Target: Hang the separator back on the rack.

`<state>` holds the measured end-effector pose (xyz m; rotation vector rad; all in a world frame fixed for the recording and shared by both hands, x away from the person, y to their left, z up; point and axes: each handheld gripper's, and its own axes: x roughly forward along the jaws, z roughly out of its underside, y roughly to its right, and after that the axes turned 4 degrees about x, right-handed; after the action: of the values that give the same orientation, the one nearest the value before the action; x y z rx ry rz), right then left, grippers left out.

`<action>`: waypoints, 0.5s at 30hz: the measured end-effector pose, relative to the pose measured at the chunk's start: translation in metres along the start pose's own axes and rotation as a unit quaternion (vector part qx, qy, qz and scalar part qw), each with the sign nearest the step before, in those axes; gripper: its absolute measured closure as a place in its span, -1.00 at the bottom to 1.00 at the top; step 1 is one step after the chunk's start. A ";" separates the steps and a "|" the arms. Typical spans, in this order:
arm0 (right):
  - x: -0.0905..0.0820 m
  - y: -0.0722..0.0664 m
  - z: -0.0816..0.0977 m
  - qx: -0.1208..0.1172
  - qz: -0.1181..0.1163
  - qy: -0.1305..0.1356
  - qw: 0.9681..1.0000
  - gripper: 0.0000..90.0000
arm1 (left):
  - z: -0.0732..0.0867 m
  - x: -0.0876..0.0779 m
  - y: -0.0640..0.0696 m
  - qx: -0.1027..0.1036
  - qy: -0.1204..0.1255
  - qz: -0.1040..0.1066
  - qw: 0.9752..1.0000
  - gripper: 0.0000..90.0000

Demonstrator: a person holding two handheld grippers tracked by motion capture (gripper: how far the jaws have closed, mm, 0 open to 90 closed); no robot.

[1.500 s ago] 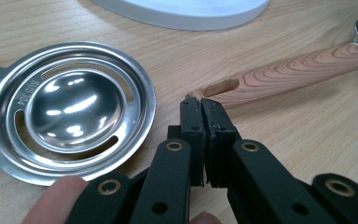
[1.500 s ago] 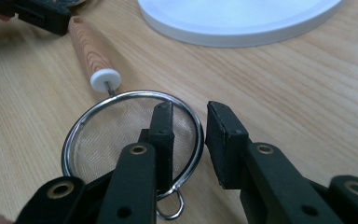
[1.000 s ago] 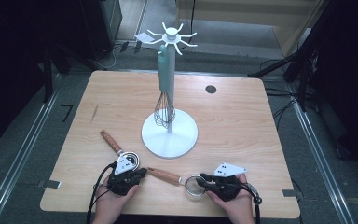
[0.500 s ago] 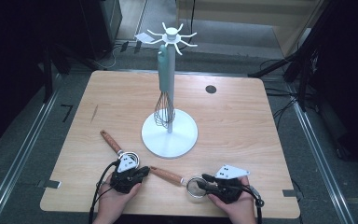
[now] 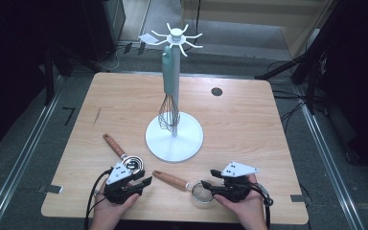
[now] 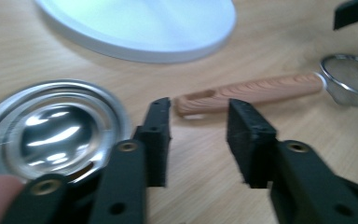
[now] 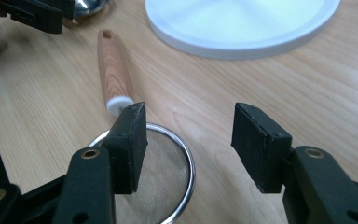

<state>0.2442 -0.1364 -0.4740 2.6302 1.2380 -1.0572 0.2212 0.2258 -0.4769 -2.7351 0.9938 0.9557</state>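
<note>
Bench stock: whisk (image 5: 167, 112) hung on rack (image 5: 174, 139); your left claw (image 5: 136, 184) and right claw (image 5: 210, 184), just opening, empty; ladle (image 5: 130, 163), strainer (image 5: 199, 190) remain.

White stand (image 5: 174, 140), teal-handled whisk (image 5: 169, 91), wood-grain strainer handle (image 5: 170, 179), seemingly steel ladle (image 5: 132, 164).

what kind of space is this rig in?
Likely a lab or recording bay, not a kitchen: a lone wooden table on grey floor, cables trailing behind it, a dark stand leg at the right, and utensils staged round a white hanging rack.
</note>
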 end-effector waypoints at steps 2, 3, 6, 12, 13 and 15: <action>-0.002 0.001 -0.008 0.001 0.000 -0.002 1.000 0.00 | 0.001 -0.009 -0.007 -0.008 0.014 -0.015 1.000 -0.04; -0.002 0.002 -0.011 -0.002 0.000 -0.004 1.000 -0.02 | 0.003 -0.018 -0.014 -0.016 0.025 -0.032 0.999 -0.12; -0.003 0.003 -0.017 0.000 0.004 -0.005 1.000 -0.05 | 0.006 -0.027 -0.021 -0.026 0.035 -0.046 0.998 -0.31; 0.000 0.001 -0.034 -0.007 0.018 -0.020 1.000 -0.17 | 0.012 -0.046 -0.045 -0.061 0.043 -0.091 0.993 -0.70; 0.002 0.002 -0.039 -0.010 0.020 -0.028 0.999 -0.18 | 0.013 -0.050 -0.053 -0.068 0.046 -0.097 0.992 -0.74; 0.004 0.003 -0.044 -0.005 0.016 -0.037 0.999 -0.18 | 0.014 -0.054 -0.060 -0.071 0.048 -0.114 0.990 -0.82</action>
<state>0.2724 -0.1219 -0.4430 2.5689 1.1789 -1.1289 0.2181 0.3063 -0.4647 -2.9551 0.6278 0.8972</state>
